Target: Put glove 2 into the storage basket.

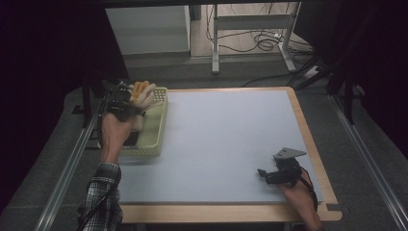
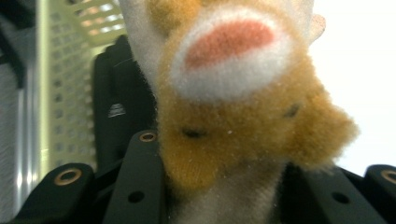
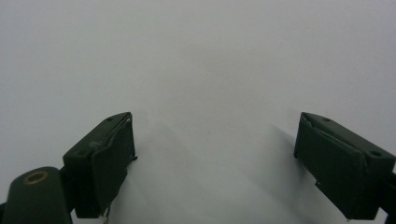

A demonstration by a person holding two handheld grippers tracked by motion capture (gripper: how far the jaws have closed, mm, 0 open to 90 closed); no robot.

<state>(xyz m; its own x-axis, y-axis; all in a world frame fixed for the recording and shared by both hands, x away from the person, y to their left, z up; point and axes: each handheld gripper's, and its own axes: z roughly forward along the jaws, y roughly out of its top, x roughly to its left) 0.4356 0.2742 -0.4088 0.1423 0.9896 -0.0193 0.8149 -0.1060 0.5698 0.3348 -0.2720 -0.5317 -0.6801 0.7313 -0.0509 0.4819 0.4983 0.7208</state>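
Left tool [image 1: 131, 98] clamps plush toy [image 2: 243, 102] over basket [image 1: 155, 137], likely lifting it out; right tool [image 1: 269, 175] idles wide open, empty, on tabletop [image 1: 221, 139].

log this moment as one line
left gripper: shut on plush toy | over basket | right gripper: open, empty

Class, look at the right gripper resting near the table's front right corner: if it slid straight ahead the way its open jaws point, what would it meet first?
Probably nothing: ahead of the right gripper, the pale mat lies bare. The green basket stands far off at the left edge, likely off its line, though depth is unclear.
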